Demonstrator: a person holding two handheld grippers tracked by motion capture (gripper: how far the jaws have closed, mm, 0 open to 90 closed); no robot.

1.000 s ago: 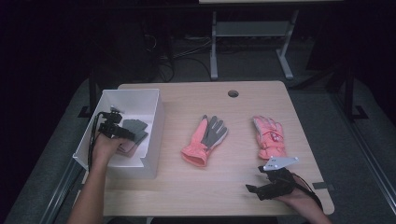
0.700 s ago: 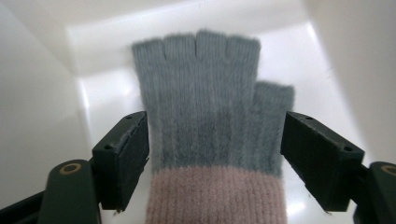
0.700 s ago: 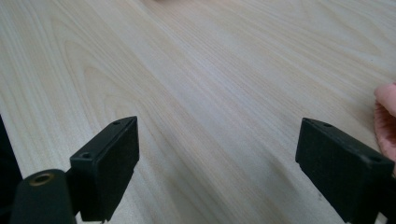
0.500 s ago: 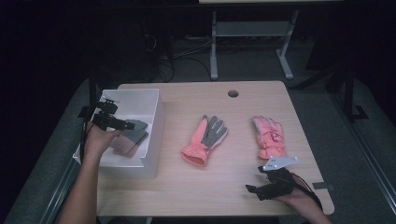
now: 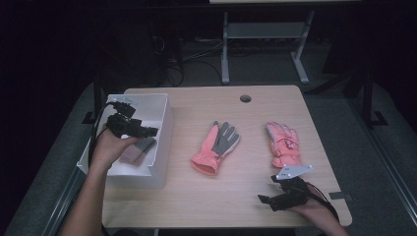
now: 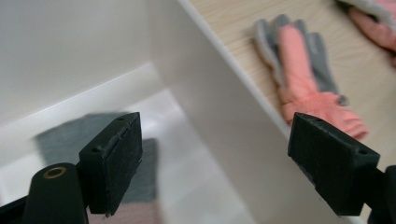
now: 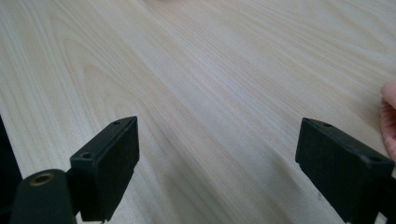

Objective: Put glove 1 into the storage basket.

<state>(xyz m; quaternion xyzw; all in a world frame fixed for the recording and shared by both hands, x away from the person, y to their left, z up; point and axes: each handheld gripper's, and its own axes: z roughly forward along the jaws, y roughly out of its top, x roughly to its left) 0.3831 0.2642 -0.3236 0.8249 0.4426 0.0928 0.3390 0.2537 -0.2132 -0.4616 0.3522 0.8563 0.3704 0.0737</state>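
Below, a soft grey glove (image 5: 139, 149) in boxy white bin (image 5: 164, 142)

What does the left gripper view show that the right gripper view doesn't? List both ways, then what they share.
Left gripper view: the white bin, a grey item inside it, and a pink-grey glove on the table beyond its wall. Right gripper view: a pink edge at the right border, too cropped to name. Both: the wood table and open, empty jaws; the left gripper has just been opening.
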